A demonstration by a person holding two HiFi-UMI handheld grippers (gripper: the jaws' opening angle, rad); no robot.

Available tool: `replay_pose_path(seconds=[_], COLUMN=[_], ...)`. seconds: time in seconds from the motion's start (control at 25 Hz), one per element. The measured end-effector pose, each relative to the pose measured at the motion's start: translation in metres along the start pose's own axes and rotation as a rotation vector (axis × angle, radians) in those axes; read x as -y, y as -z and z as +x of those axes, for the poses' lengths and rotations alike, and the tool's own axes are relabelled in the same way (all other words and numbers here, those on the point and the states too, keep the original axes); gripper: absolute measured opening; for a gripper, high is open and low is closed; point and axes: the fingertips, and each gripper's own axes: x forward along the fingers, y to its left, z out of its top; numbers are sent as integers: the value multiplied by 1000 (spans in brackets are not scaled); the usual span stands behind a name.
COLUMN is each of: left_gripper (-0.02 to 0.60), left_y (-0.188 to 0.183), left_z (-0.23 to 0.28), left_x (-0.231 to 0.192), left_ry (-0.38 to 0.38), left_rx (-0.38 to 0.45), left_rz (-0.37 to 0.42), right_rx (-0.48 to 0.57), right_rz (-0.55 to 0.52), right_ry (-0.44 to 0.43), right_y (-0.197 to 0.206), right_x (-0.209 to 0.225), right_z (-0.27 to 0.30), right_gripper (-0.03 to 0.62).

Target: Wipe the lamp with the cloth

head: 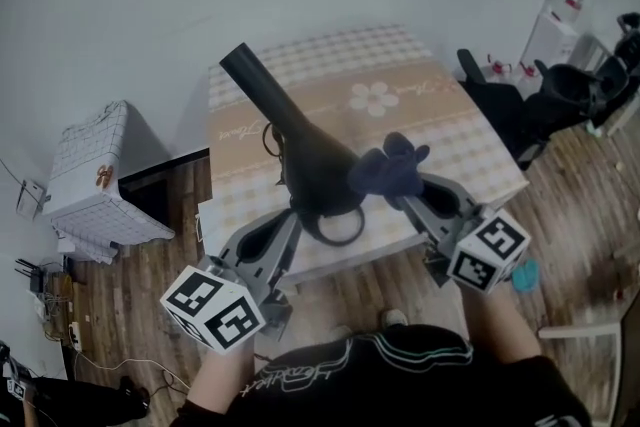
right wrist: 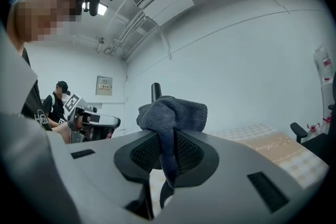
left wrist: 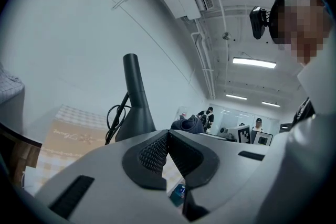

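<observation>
A dark lamp (head: 300,140) with a long tube neck and a flared cone body slants over the checked tablecloth table (head: 450,115); a ring (head: 337,227) hangs at its wide end. My left gripper (head: 292,215) is shut at the edge of that wide end, pads pressed together (left wrist: 168,136), the lamp (left wrist: 134,107) rising just beyond them. My right gripper (head: 408,195) is shut on a dark blue cloth (head: 392,167), bunched above its jaws (right wrist: 168,144) and resting against the lamp's right side. Behind the cloth (right wrist: 173,113) only the lamp's tube tip (right wrist: 156,91) shows.
A black cable (head: 270,140) loops beside the lamp's neck. A white checked box (head: 100,170) stands left of the table, a black chair (head: 510,105) at its right. A teal object (head: 525,275) lies on the wood floor. Other people (right wrist: 58,107) sit in the background.
</observation>
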Motion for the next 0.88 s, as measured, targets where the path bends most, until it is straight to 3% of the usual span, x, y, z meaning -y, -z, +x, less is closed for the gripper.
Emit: replay_pose_path(seconds=[0.32, 0.56, 0.88], left_gripper=[0, 0, 0], left_y=[3, -23, -33], left_z=[-11, 11, 22], left_x=[15, 13, 22], left_ry=[-117, -270, -452], left_rx=[57, 126, 198], left_rz=[47, 40, 49], right_rx=[59, 82, 133], right_rz=[-75, -101, -150], right_ry=[-144, -299, -497], right_y=[-15, -56, -97], right_x=[0, 34, 41], right_z=[5, 41, 81], right_gripper=[57, 57, 57])
